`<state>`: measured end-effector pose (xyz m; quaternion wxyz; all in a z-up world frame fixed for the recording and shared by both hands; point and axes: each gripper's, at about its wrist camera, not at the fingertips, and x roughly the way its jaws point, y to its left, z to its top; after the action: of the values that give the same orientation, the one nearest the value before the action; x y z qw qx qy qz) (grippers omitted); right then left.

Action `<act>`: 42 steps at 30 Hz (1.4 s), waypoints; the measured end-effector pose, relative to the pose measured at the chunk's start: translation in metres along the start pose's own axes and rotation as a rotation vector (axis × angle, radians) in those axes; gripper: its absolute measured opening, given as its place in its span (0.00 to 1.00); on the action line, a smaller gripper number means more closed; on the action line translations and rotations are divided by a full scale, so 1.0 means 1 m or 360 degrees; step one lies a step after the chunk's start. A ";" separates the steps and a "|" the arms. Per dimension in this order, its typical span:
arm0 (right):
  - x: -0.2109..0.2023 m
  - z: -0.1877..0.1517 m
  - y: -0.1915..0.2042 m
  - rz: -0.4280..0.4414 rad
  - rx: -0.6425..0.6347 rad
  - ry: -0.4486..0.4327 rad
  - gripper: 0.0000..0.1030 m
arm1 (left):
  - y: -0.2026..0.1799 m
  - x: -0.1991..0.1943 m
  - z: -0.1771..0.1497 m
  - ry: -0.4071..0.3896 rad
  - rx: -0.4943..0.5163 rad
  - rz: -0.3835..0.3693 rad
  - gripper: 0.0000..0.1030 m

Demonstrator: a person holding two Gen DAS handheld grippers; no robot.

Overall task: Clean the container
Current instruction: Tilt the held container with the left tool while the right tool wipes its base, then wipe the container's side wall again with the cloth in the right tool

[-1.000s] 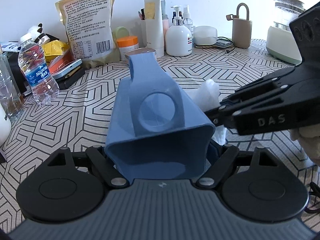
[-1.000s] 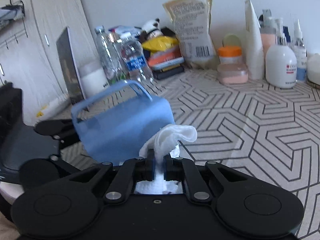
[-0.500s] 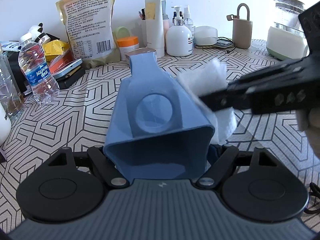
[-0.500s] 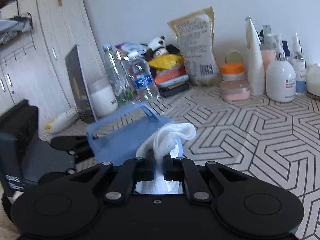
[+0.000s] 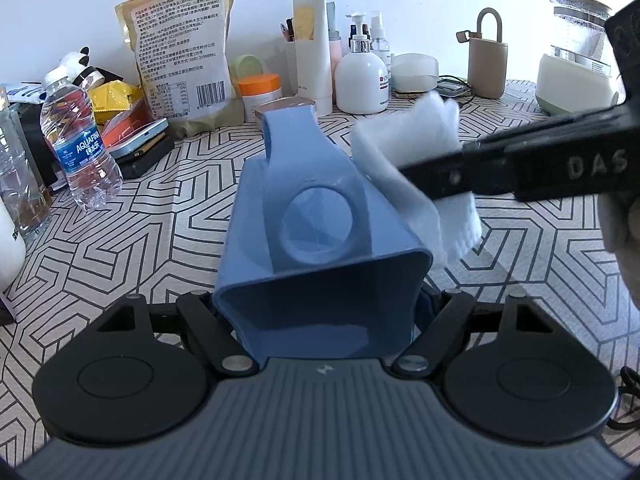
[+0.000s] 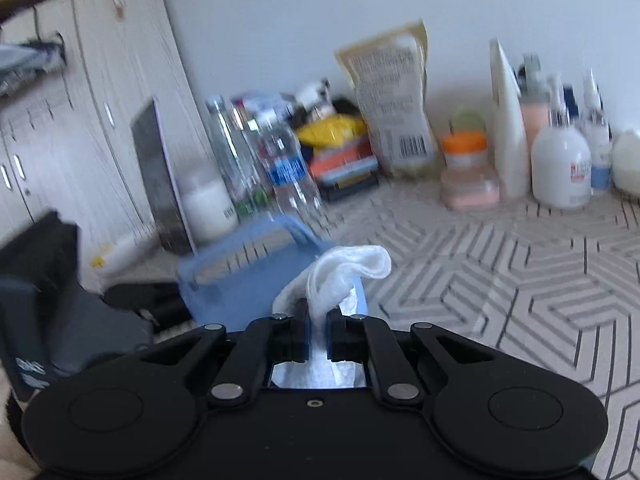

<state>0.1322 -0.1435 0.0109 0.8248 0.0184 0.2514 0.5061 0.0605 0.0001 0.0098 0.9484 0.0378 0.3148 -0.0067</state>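
Left claw (image 5: 320,312) clamps smooth blue plastic container (image 5: 320,248); right claw (image 6: 318,334) pinches crumpled white tissue (image 6: 344,276).

Water bottle (image 5: 82,148), blue label: "AQUAFINA". Right tongs (image 5: 430,174), raised letters on the black arm: "DAS", possibly cut short by the frame edge. Snack bag (image 5: 180,56): dense print and barcode, too small to read.
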 end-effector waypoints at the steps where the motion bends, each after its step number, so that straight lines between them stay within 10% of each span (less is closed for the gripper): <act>1: 0.003 -0.001 0.000 -0.0019 -0.0009 0.0023 0.11 | 0.000 0.000 0.000 0.0000 0.0000 0.0000 0.76; 11: 0.029 -0.011 -0.001 -0.0147 -0.0047 0.0242 0.11 | 0.000 0.000 0.000 -0.0001 -0.0008 -0.0006 0.76; 31: -0.008 0.003 0.009 0.0222 0.0004 -0.0079 0.12 | 0.002 0.000 0.000 0.0000 0.0006 -0.0021 0.76; 42: 0.011 0.011 0.020 0.0078 -0.0172 -0.0086 0.11 | 0.002 0.001 0.000 -0.0003 0.0018 -0.0020 0.76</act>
<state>0.1241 -0.1223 0.0220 0.8184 -0.0063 0.2009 0.5383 0.0612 0.0019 0.0091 0.9484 0.0412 0.3142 -0.0144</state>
